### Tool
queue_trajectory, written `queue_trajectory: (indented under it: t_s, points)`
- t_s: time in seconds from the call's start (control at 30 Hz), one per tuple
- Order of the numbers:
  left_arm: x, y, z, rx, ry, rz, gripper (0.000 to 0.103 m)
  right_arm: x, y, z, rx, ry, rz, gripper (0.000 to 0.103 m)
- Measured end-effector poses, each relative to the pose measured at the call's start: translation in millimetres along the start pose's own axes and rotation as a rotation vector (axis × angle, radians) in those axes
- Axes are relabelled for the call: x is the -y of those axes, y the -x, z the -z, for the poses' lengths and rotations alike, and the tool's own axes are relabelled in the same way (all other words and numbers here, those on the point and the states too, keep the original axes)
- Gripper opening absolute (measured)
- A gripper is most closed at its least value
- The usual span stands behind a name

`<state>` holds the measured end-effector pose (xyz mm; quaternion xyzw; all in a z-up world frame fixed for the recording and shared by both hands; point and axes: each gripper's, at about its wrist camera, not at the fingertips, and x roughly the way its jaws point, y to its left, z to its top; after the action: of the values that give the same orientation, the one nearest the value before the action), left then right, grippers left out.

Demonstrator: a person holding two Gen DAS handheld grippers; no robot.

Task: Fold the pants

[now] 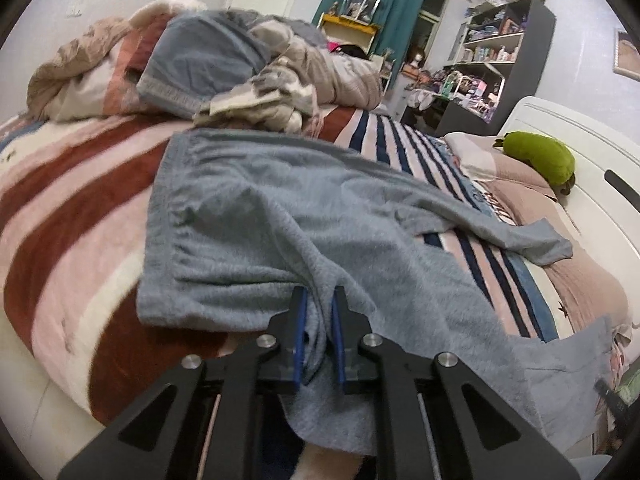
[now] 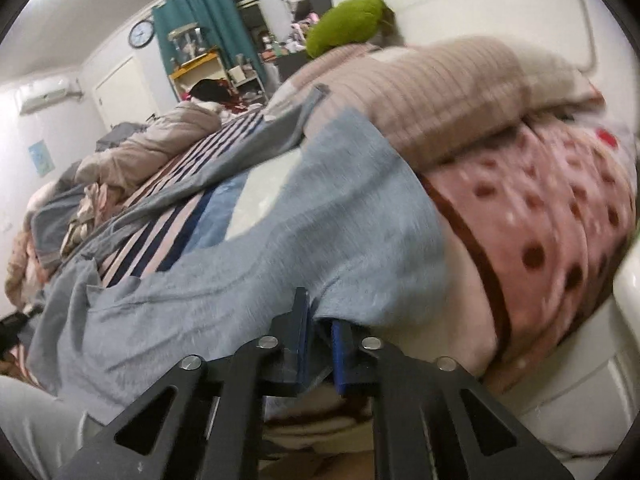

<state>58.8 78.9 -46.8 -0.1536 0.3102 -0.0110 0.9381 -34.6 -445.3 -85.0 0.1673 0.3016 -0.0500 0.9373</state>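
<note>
The step in hand looks like the first pick-up of the fold: both grippers have hold of the near edge of the grey pants [image 1: 280,208], which lie spread across the striped bed [image 1: 72,208], not yet doubled over. The left gripper [image 1: 319,300] has its jaws closed on a bunched ridge of grey cloth near the waistband end; the fabric is pinched between the blue pads [image 1: 300,332] and hangs down below them over the near edge of the bed. The right gripper [image 2: 320,312] has its jaws shut on the hem side of the near leg, and the cloth drapes over and in front of the pads there, so the exact bite is partly hidden and blurred. From the left wrist view the waistband runs up the left side of the garment, towards the heap of bedding [image 1: 224,60] at the far edge, while the two legs fan out towards the pillow [image 1: 512,172] and the green plush toy [image 1: 540,156] at the headboard end, the far leg lying separately from the near one. The next move, as I judge it, calls for lifting both pinched points together and carrying the near leg over onto the far leg, keeping the cloth taut between the grippers so that it lands flat and the edges match.
</note>
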Motion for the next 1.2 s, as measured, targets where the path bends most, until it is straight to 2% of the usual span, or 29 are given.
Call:
queue_trajectory:
  t_s: [0.33, 0.47, 0.53, 0.63, 0.73, 0.83, 0.9, 1.0, 1.03, 1.07, 1.13, 1.2]
  points:
    - [-7, 30, -50, 0.095, -0.060, 0.007, 0.008, -31, 8, -78, 0.152, 0.122, -0.066, 0.000]
    - [-12, 31, -58, 0.103, -0.093, -0.014, 0.008, -50, -4, -89, 0.094, 0.229, -0.051, 0.001]
    - [-15, 27, -61, 0.096, -0.096, -0.018, 0.008, -50, -8, -90, 0.081, 0.238, -0.034, 0.001]
    - [-14, 19, -71, 0.080, -0.081, 0.012, 0.008, -44, -14, -102, 0.085, 0.191, -0.057, 0.000]
    - [-5, 16, -83, 0.090, -0.142, -0.017, 0.008, -46, -18, -116, 0.107, 0.225, -0.030, 0.000]
    - [-6, 14, -98, 0.079, -0.146, -0.011, 0.008, -52, -22, -135, 0.116, 0.261, -0.033, 0.000]
    - [-4, 11, -100, 0.062, -0.170, -0.015, 0.008, -56, -29, -142, 0.056, 0.293, -0.070, 0.000]
    - [-4, 7, -93, 0.042, -0.181, -0.014, 0.008, -59, -33, -131, -0.027, 0.284, -0.115, 0.002]
    - [-6, 5, -88, 0.030, -0.172, -0.010, 0.008, -57, -33, -125, -0.058, 0.263, -0.130, 0.012]
    - [-8, 3, -85, 0.021, -0.166, -0.011, 0.008, -55, -31, -118, -0.073, 0.239, -0.135, 0.035]
    - [-11, 0, -79, 0.009, -0.156, -0.008, 0.008, -49, -27, -103, -0.102, 0.165, -0.125, 0.063]
    - [-12, 0, -75, 0.005, -0.147, 0.003, 0.008, -44, -19, -89, -0.108, 0.083, -0.095, 0.063]
